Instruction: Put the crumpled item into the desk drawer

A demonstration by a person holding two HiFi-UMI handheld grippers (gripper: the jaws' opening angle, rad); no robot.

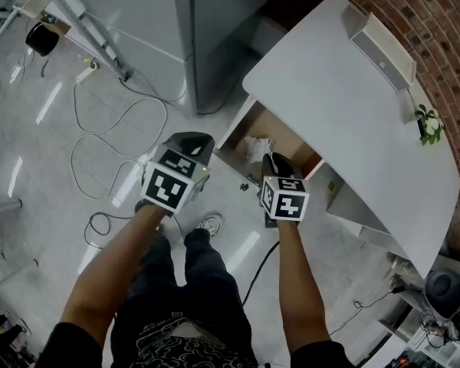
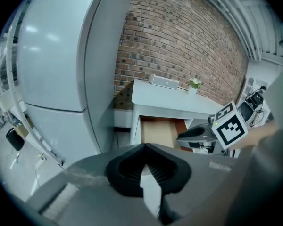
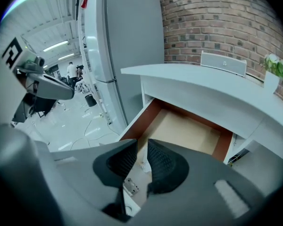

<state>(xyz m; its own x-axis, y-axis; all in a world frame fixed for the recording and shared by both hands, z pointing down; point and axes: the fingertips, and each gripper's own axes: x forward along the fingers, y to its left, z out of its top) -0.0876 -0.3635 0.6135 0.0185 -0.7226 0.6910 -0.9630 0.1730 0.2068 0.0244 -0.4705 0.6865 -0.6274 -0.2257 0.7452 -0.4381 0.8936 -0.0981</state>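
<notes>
White crumpled item point(image 1: 255, 149) lies in open drawer point(image 1: 231, 138), left end, under white desk point(image 1: 345, 106). Right tool point(image 3: 142, 147) just above it, jaws slightly apart, gripping nothing. Left tool point(image 2: 144, 147) off drawer's left, jaw tips together, empty.

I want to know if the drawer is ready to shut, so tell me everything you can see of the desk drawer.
The desk drawer stands open, drawn out from under the white desk top. Its floor looks like pale, tan wood board and its inner walls are a darker reddish brown. A white crumpled item lies inside, near the front end. The rest of the floor looks bare. The right gripper hangs above that front end with its jaws slightly apart, and I cannot tell if it touches the drawer.
</notes>
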